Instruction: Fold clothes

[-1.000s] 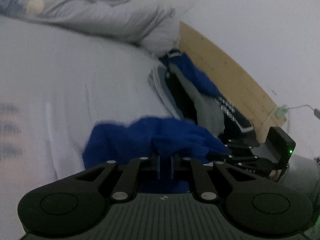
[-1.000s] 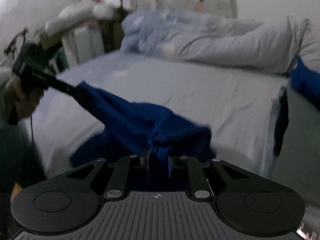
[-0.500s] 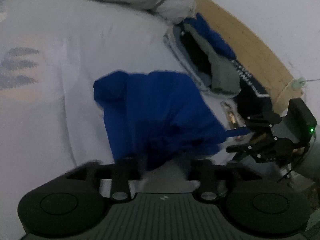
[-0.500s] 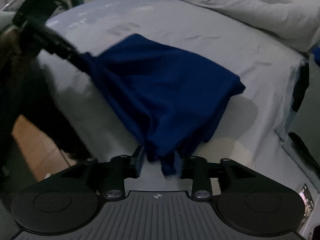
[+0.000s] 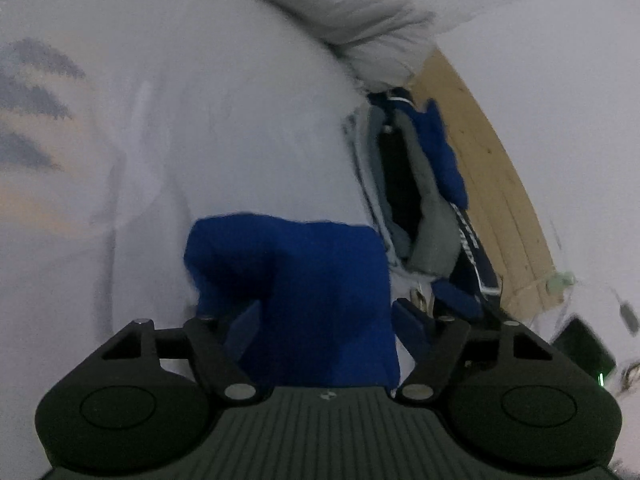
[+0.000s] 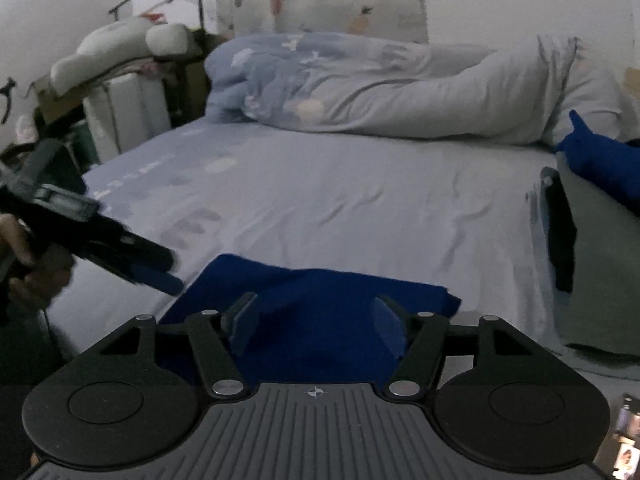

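one blue garment (image 5: 320,292) lies folded on bed (image 6: 360,200); two grippers, left gripper (image 5: 326,320) and right gripper (image 6: 316,320), gape.

Left gripper (image 5: 326,322) spread wide, fingers (image 5: 244,326) parted, gripping nothing. Right gripper (image 6: 316,320) likewise splayed, fingers (image 6: 242,320) apart, empty.

dim, cool light | soft motion blur in both views | fisheye bending, dark corners

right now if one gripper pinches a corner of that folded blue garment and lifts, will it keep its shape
Probably not: the blue garment looks like soft cloth, lying limp on the bed sheet, so it would likely droop and unfold. It seems light. Pushed, it may bunch rather than slide.
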A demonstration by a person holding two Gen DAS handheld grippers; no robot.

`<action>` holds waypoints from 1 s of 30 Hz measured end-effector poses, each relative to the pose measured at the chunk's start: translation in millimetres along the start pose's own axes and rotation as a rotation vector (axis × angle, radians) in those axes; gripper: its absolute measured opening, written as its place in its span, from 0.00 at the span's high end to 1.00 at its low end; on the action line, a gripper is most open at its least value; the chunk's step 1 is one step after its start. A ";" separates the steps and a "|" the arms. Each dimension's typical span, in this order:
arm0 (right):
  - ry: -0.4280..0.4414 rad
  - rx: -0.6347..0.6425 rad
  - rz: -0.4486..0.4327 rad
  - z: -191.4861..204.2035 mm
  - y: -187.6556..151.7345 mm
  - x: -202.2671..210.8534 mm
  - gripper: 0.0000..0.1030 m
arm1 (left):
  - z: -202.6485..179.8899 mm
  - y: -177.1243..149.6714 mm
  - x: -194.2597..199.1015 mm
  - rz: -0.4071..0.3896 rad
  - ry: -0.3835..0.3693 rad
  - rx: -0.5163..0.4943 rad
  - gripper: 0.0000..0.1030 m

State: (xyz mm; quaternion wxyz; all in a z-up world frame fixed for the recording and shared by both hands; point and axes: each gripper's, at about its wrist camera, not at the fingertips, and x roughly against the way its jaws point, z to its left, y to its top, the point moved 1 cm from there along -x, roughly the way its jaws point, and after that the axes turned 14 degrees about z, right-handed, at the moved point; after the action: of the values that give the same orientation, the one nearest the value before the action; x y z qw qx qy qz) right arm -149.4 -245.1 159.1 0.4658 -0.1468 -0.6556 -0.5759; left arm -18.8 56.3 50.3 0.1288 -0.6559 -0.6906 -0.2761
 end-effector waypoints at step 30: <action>-0.014 -0.305 0.031 -103.5 -36.4 -82.3 0.41 | -3.0 22.2 30.4 -0.257 0.058 -0.225 0.31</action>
State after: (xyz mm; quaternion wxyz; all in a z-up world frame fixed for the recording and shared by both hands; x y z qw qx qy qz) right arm -87.2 -319.7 62.3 0.4424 -0.2298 -0.5613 -0.6606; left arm -0.9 79.8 73.9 0.0379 -0.5642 -0.7296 -0.3845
